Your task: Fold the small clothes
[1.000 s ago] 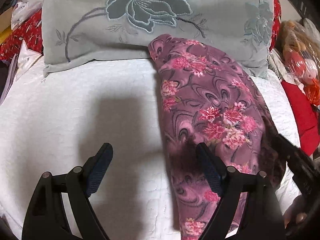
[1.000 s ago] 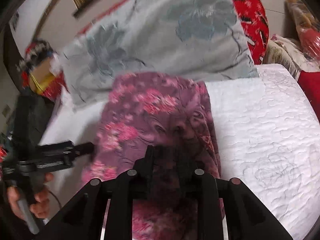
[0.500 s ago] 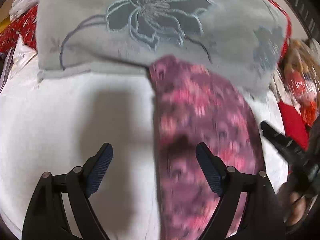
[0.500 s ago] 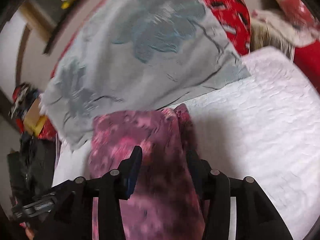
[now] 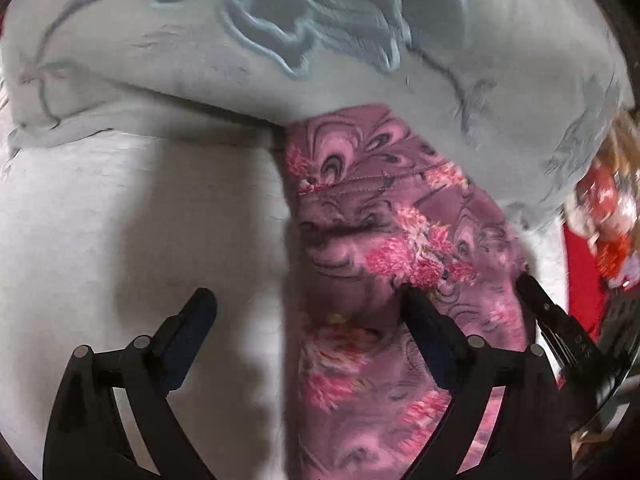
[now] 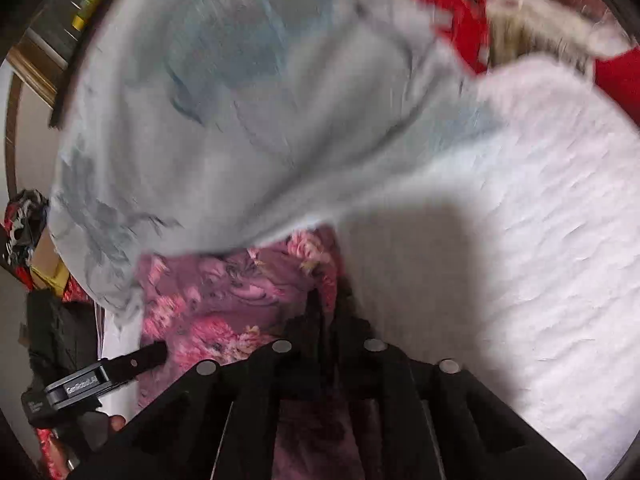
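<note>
A purple garment with pink flowers (image 5: 384,240) lies folded in a long strip on the white quilt (image 5: 140,220), its far end against the grey pillow (image 5: 360,60). My left gripper (image 5: 308,304) hovers over the strip's left edge, jaws wide and still opening. Its right finger is over the cloth, its left finger over bare quilt. My right gripper (image 6: 330,312) is closing, its fingers nearly together with the right edge of the garment (image 6: 224,300) pinched between them. One finger of the left gripper (image 6: 148,356) shows at lower left in the right wrist view.
The big grey pillow with a blue flower (image 6: 240,120) fills the far side. Red fabric (image 6: 460,12) and plush items (image 5: 608,208) crowd the right. White quilt (image 6: 540,240) spreads to the right of the garment. A hand (image 6: 100,428) holds the left gripper's handle.
Both grippers have moved along the garment toward the pillow. The right jaws opened half a second ago and have come together on the garment's edge. The left jaws stayed wide.
</note>
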